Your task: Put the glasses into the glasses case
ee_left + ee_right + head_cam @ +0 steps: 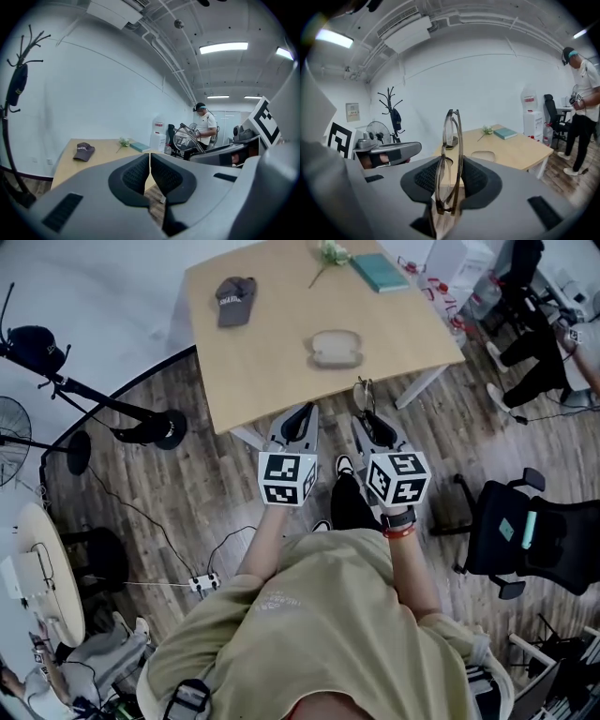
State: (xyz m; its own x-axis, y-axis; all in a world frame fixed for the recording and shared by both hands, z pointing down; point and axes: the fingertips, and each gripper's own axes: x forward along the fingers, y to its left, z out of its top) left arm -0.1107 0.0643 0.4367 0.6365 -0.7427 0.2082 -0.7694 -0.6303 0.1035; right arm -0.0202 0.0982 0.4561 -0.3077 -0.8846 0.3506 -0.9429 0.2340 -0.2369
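Observation:
The glasses (451, 154), folded, stand upright between the pads of my right gripper (451, 177), which is shut on them. In the head view this gripper (368, 420) holds the glasses (364, 393) just off the near edge of the wooden table (272, 362). The beige glasses case (336, 349) lies on the table a little beyond them; the right gripper view also shows the case (483, 156), past the jaws. My left gripper (300, 416) hovers beside the right one at the table edge. Its pads (140, 174) are shut together with nothing between them.
On the table lie a dark cap (234, 298), a teal book (380, 271) and a small flower (330, 253). A black office chair (525, 532) stands at my right. A fan (11, 432) and a stand (103, 404) are at my left. A person (583, 108) stands beyond the table.

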